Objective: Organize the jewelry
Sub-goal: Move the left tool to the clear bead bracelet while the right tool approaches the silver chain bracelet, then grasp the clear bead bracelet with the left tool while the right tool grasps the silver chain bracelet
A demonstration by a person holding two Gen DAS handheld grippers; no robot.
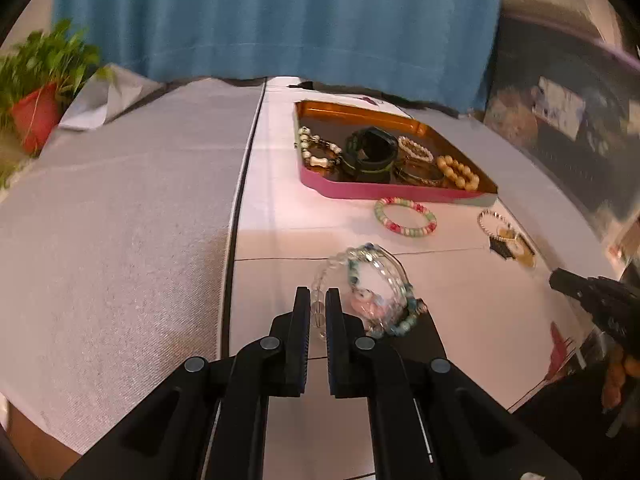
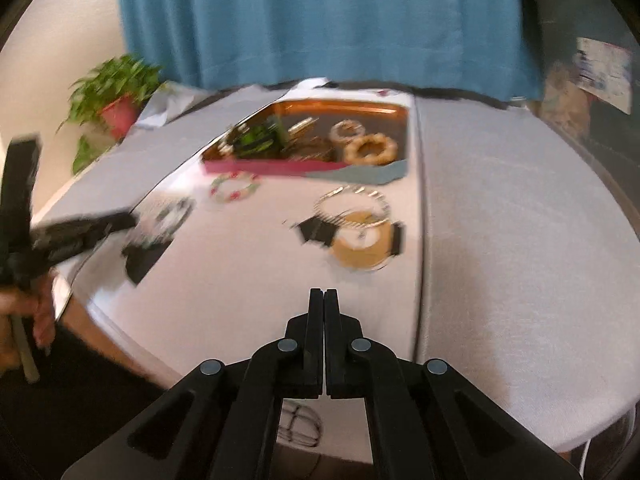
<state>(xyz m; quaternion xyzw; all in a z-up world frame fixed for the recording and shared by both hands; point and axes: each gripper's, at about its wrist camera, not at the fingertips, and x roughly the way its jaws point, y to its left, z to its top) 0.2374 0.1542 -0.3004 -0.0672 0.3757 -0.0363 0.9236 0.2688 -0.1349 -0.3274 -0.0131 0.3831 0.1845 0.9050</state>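
Note:
My left gripper (image 1: 317,294) is shut on a clear bead of a clear-bead bracelet (image 1: 326,268), which lies bunched with a teal-bead bracelet (image 1: 404,292) on the white table. Behind them a pink-walled tray (image 1: 360,191) holds several bracelets and a dark green bangle (image 1: 370,152). A pink-and-green bead bracelet (image 1: 400,201) and a silver bracelet (image 1: 486,220) lie in front of the tray. My right gripper (image 2: 323,294) is shut with nothing in it, hovering short of the silver bracelet (image 2: 352,194) and a gold disc (image 2: 358,250). The blurred left gripper (image 2: 120,220) shows at the left edge.
Grey cloth (image 1: 120,220) covers the table to the left of a seam, and more grey cloth (image 2: 520,220) lies on the right. A potted plant (image 1: 36,112) stands at the far left corner. A blue curtain (image 1: 280,20) hangs behind. A person's hand (image 2: 24,308) holds the left gripper.

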